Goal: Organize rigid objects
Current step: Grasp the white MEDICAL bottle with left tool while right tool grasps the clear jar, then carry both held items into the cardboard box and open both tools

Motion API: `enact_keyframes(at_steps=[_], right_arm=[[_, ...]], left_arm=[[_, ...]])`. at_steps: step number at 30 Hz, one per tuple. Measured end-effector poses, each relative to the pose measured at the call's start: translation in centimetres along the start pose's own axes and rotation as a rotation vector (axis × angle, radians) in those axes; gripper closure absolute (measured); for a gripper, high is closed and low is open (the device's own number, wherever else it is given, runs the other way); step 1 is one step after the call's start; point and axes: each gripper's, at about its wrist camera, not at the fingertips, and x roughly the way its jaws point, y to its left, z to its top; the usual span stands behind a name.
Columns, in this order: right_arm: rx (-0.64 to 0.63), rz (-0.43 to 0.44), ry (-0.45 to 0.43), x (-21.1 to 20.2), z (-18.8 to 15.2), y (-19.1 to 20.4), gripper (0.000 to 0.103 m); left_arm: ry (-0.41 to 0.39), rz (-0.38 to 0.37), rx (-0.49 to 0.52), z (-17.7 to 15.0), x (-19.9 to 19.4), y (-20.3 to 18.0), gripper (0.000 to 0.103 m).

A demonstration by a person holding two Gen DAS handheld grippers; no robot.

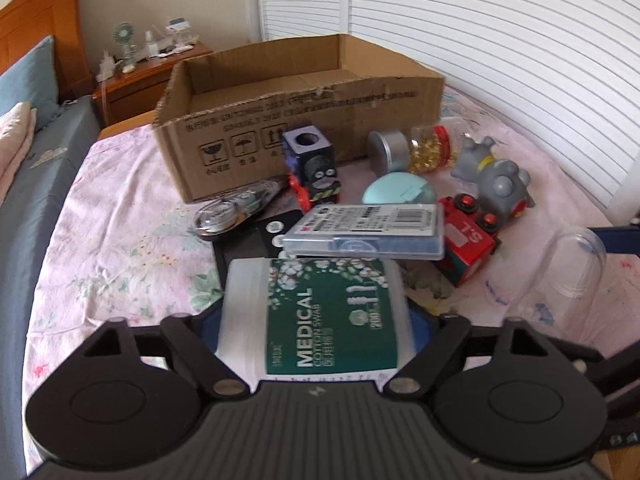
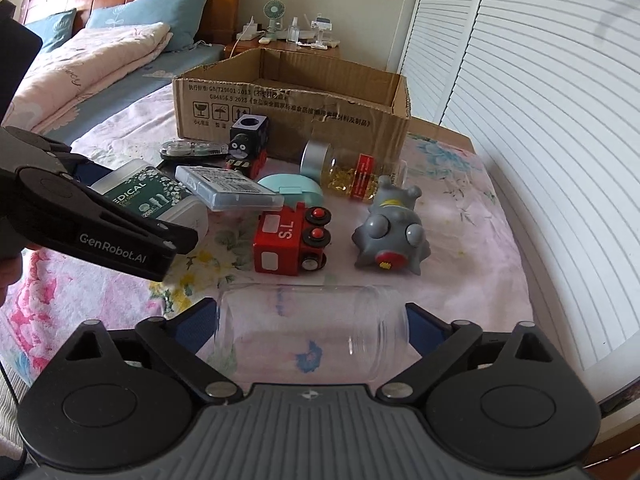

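My left gripper [image 1: 316, 320] is shut on a white cotton swab box with a green MEDICAL label [image 1: 320, 316]; it also shows in the right wrist view [image 2: 152, 196]. My right gripper [image 2: 312, 328] is shut on a clear plastic jar [image 2: 312, 336] lying sideways; the jar shows at the right of the left wrist view [image 1: 572, 264]. An open cardboard box [image 1: 304, 116] stands behind the clutter on the floral bedspread. Before it lie a clear flat case [image 1: 368, 232], a red toy train [image 2: 292, 240], a grey toy [image 2: 392, 236], a capsule bottle [image 2: 352, 172], a dark toy train [image 1: 316, 164] and a teal case [image 1: 396, 192].
A tape dispenser [image 1: 228, 212] and a black flat object [image 1: 260, 240] lie left of the clutter. A bed with pillows [image 2: 100, 56] is at left, a nightstand [image 1: 152, 76] behind, white louvred doors [image 2: 540, 120] at right.
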Motion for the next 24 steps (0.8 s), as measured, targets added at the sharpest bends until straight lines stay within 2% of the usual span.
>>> enact_keyframes(at_steps=[15,20,24], right_arm=[[-0.089,0.070,0.010,-2.1,2.1,-1.1,0.010],[-0.091,0.121,-0.006,-3.0,4.0,-2.1,0.010],[-0.085,0.145,-0.041,-3.4,5.9,-2.7,0.010]], left_arm=[[0.079,-0.045,0.071,1.3,-3.1,2.1,0.020],[0.071,-0.066,0.096,3.1,-4.7,2.6,0.020],[0.027,-0.064,0.122,5.6,-5.5,2.9,0.020]])
